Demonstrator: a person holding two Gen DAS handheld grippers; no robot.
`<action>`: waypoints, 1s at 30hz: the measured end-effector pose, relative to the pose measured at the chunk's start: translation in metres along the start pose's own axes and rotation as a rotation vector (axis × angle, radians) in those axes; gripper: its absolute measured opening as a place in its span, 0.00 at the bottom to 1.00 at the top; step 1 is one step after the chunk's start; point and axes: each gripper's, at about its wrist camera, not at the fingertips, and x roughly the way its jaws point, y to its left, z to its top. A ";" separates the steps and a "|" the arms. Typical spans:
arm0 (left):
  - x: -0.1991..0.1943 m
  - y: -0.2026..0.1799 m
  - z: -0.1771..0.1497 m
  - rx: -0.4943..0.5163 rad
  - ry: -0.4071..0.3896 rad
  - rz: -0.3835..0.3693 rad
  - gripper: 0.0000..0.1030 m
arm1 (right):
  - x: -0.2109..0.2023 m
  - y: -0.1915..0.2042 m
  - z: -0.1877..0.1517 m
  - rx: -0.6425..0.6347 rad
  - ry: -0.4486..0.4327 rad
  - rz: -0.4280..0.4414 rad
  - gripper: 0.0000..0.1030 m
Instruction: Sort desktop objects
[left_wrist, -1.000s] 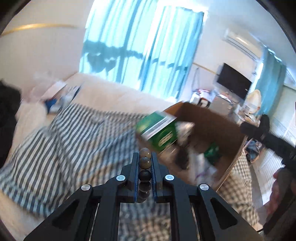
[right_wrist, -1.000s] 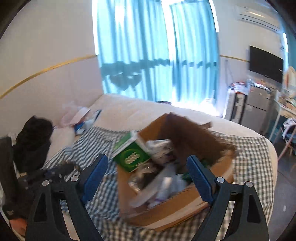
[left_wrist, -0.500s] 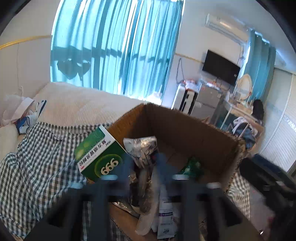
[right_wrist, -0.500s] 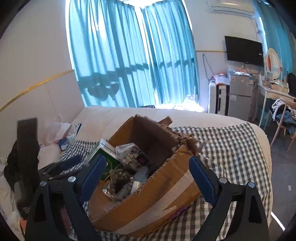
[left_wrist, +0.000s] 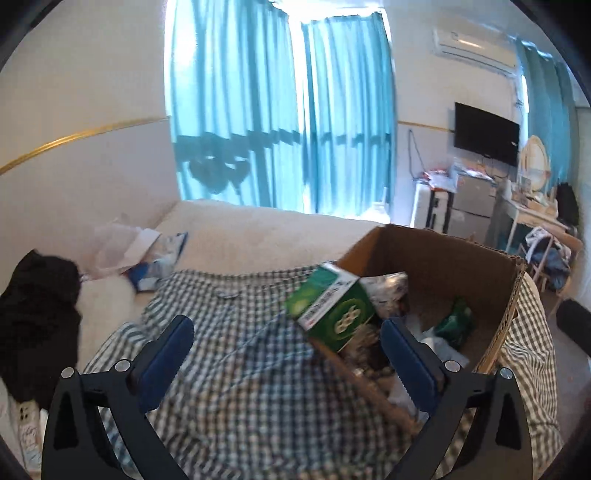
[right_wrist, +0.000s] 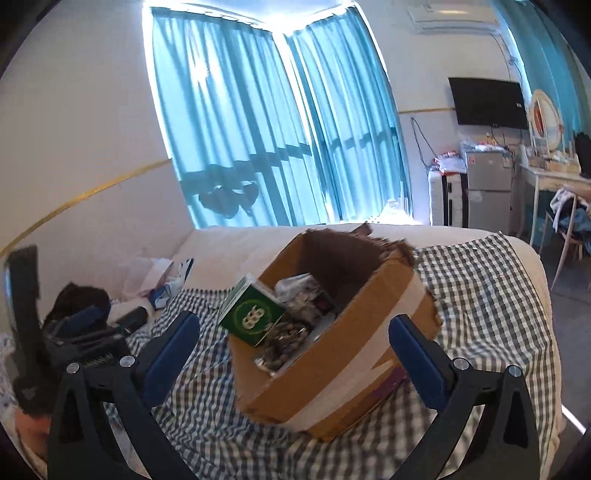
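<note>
Bed (right_wrist: 258, 240): cream, nubby cover, broad and flat; fills the middle of both views.
Curtains (right_wrist: 258, 140): teal, sheer, pleated, backlit; at 12 o'clock behind the bed.
Checked cloth (left_wrist: 236, 387): dark green and white gingham, rumpled, spread over the bed under the box.
Cardboard box (right_wrist: 369, 354): brown corrugated, rectangular, torn top rim, pale tape band across its near wall; tilted on the cloth. At 3 o'clock in the left view, centre in the right view.
Television (right_wrist: 487, 101): flat black panel on the wall at 2 o'clock.
Black garment (left_wrist: 37, 317): soft dark heap at 9 o'clock on the bed.
Green carton (left_wrist: 332, 310): glossy card box with white panel and round emblem, leaning on the box's left corner, half out over the rim.
Foil packets and bead string: crinkled silver and brown beads, jumbled inside the box beside the carton.
Left gripper (left_wrist: 288, 354): black frame, blue pads; jaws have just swung wide apart, nothing between them; right pad overlaps the box contents in view.
Right gripper (right_wrist: 295, 350): same build; jaws have just spread fully, empty, framing the box.
</note>
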 end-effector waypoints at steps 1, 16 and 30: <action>-0.004 0.008 -0.003 -0.010 0.001 0.005 1.00 | 0.001 0.008 -0.006 -0.009 -0.001 -0.013 1.00; -0.003 0.056 -0.098 -0.068 0.048 0.114 1.00 | 0.054 0.035 -0.099 -0.016 0.136 -0.120 0.99; 0.014 0.041 -0.105 -0.055 0.103 0.088 1.00 | 0.066 0.029 -0.107 -0.019 0.190 -0.154 0.99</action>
